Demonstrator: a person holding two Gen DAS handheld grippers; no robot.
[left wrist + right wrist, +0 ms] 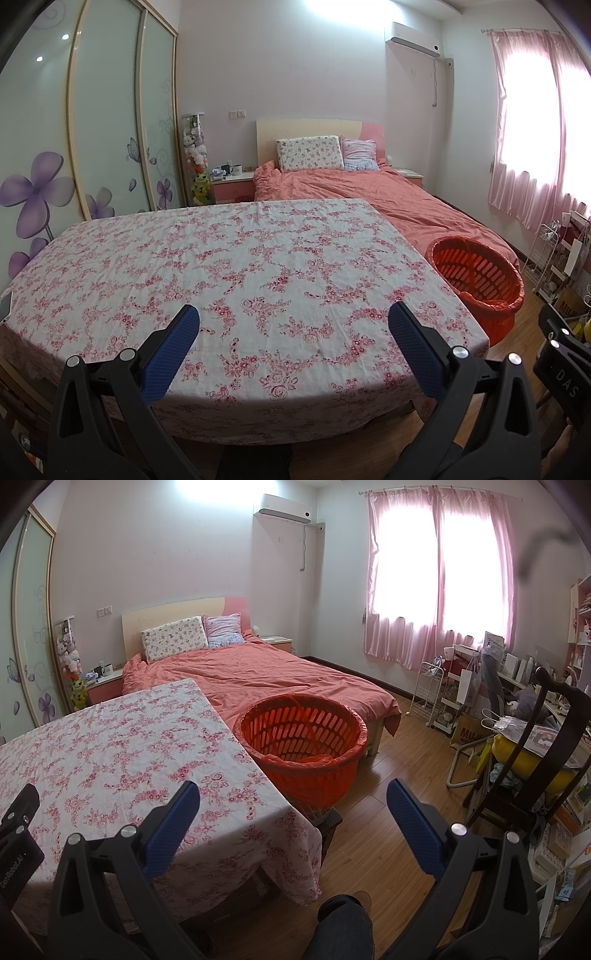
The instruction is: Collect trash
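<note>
Both the left gripper (pixel 293 319) and right gripper (pixel 293 797) hover with jaws spread, empty, and with no trash visible on the table (pixel 221 258), a careless swing toward 1 o'clock could tip the basket (pixel 301 738).

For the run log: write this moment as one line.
left gripper: open, empty | right gripper: open, empty | table: no trash visible | orange basket: lined, beside table
</note>
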